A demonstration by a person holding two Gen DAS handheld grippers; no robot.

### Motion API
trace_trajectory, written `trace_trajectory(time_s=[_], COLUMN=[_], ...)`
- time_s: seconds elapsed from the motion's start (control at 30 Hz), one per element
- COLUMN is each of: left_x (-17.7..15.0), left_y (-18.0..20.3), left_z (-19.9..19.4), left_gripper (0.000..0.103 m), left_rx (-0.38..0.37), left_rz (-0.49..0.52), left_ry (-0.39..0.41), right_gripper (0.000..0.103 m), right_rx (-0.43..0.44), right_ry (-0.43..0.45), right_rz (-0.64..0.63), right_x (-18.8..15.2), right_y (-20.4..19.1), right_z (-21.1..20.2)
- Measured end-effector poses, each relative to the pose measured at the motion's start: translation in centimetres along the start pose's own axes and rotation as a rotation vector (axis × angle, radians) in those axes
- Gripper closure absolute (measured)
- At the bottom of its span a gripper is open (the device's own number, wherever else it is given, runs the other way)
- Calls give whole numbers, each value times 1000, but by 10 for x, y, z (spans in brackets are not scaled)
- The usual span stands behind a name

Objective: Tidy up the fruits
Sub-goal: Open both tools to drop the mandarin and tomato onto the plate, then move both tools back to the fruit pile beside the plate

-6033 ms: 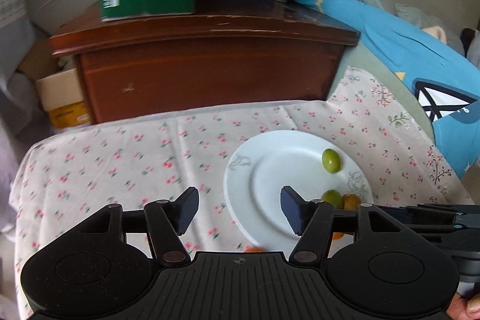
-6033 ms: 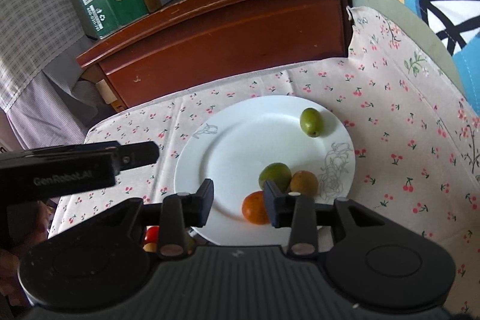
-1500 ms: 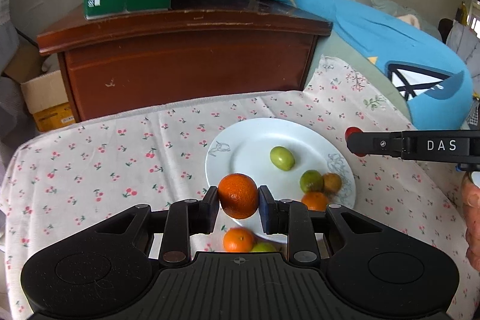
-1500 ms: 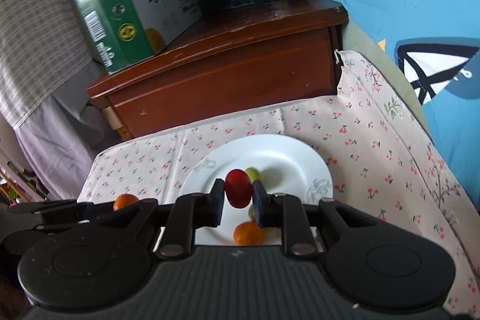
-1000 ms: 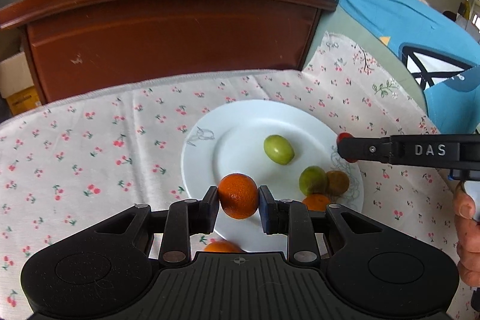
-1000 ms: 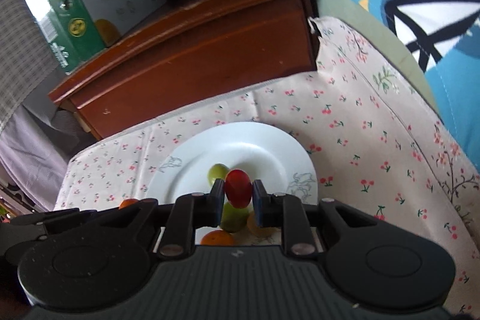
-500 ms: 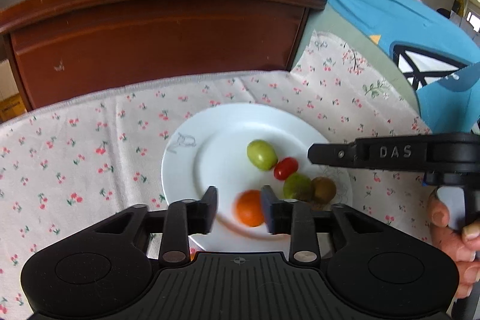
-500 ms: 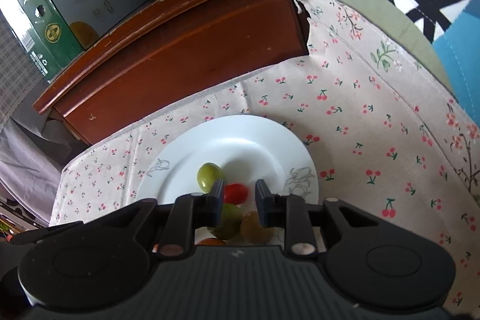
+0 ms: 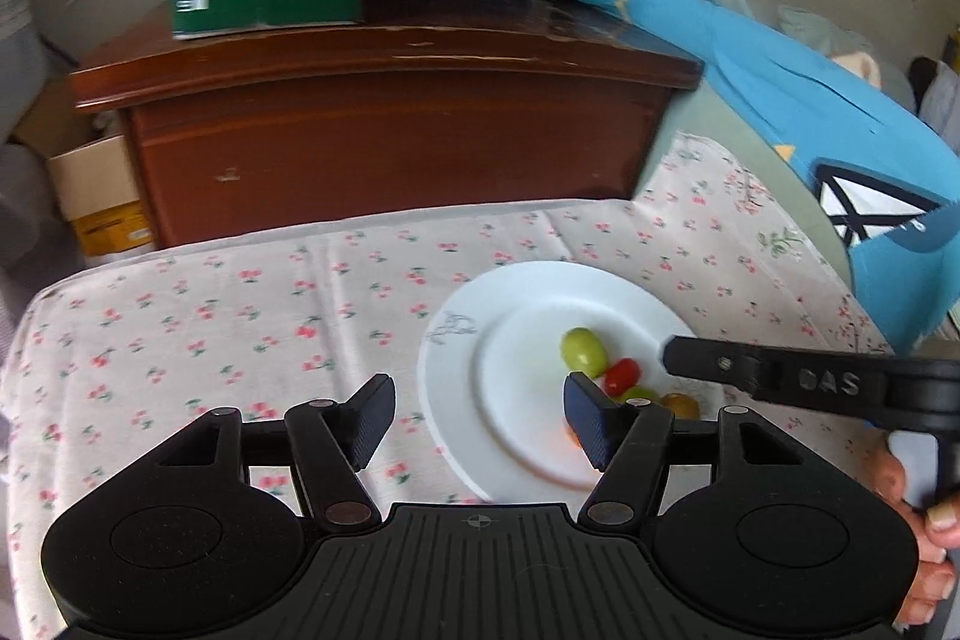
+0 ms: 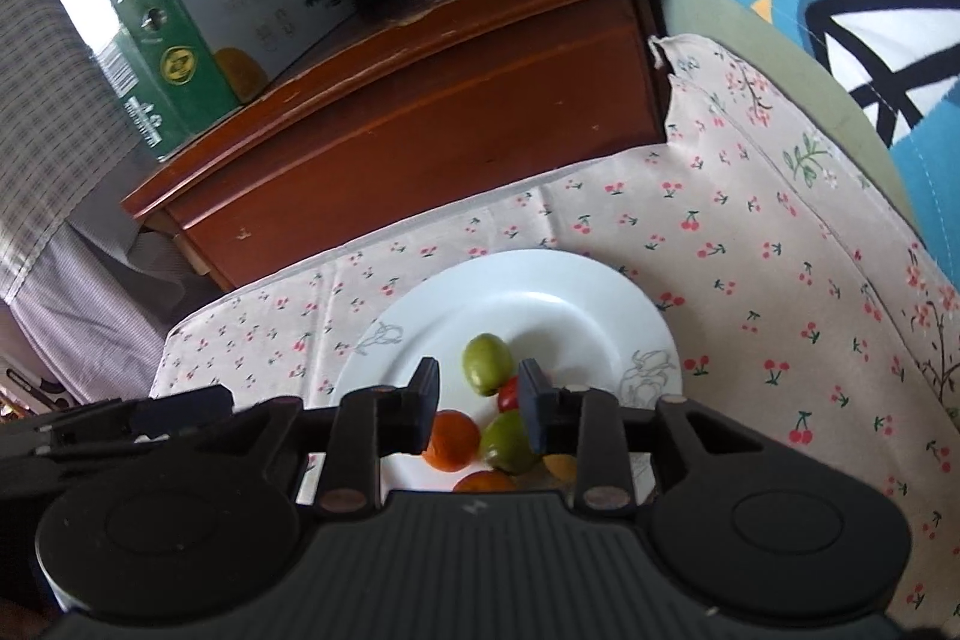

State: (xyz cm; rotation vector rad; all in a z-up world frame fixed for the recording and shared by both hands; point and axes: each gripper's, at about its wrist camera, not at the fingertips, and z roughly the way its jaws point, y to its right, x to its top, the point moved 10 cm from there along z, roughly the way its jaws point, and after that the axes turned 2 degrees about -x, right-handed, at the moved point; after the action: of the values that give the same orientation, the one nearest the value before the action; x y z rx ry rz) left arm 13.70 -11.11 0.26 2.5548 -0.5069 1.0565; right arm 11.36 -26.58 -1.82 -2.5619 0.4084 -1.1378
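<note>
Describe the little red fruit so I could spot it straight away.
Look at the white plate on the cherry-print cloth. Its fruit cluster sits toward the near side; the cherry tomato lies just below the light green fruit. It is the only red piece, and the smallest.

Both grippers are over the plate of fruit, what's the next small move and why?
Probably draw both grippers back from the plate. The left gripper and right gripper are opening with nothing held, and the orange and red fruit rest on it.
</note>
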Motion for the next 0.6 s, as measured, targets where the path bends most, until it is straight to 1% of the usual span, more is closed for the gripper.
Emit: trace_trajectory(time_s=[0.13, 0.27, 0.6], left_x=[-2, -10, -30], left_y=[-15, -25, -34], left_z=[-11, -22, -40], left_gripper=[41, 41, 41], left_rx=[26, 30, 43], left_rz=[-37, -77, -89], left_ry=[14, 11, 0], right_gripper=[72, 72, 72], right_rx=[13, 19, 17], right_ry=[-4, -10, -45], right_rz=[-22, -27, -5], right_x=[-5, -10, -34], right_y=[-8, -12, -17], right_z=[-7, -12, -23])
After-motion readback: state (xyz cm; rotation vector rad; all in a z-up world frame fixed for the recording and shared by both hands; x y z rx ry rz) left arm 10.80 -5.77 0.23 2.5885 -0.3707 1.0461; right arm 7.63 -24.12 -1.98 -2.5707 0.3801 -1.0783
